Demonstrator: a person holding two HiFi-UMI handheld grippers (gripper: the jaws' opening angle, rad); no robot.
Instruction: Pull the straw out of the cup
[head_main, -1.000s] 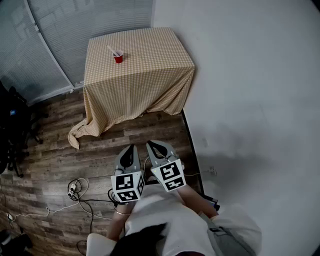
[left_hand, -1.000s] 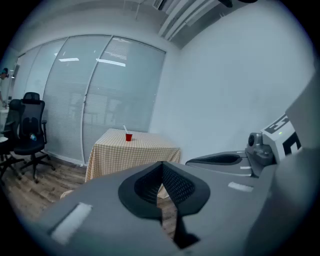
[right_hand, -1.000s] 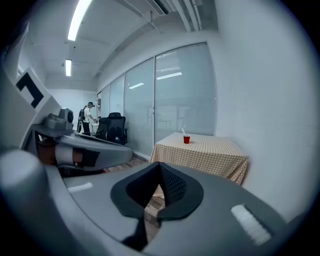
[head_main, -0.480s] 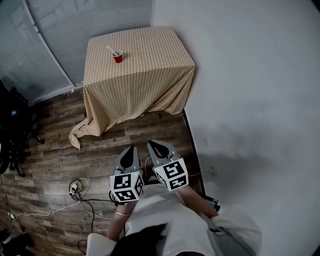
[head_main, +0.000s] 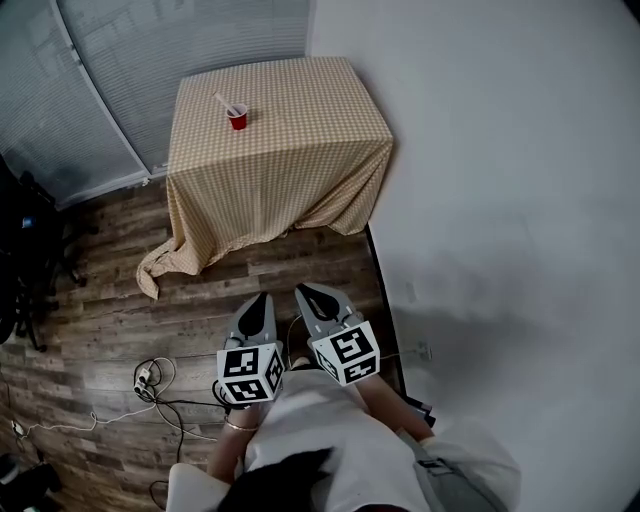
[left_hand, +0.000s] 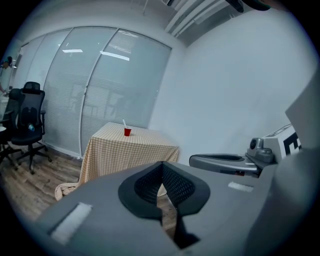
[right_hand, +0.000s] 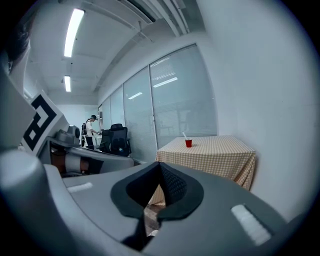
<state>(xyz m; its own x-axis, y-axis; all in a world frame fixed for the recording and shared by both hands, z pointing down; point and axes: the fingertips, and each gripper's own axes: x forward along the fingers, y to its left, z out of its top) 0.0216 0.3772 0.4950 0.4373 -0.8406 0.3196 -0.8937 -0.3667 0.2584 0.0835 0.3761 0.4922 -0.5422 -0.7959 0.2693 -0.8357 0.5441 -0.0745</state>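
Left gripper (head_main: 262, 300) and right gripper (head_main: 303, 293), both clenched empty, sit well short of the cup (head_main: 238, 118) far ahead; its straw (head_main: 224, 101) leans far-left, left gripper marginally nearer.

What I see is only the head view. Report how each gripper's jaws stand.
Observer: Left gripper: jaws together, nothing between them.
Operator: Now the right one.
Observer: Right gripper: jaws together as well, empty.
Operator: Name something outside my picture.
Observer: A person stands far off beside the office chairs, seen in the right gripper view.
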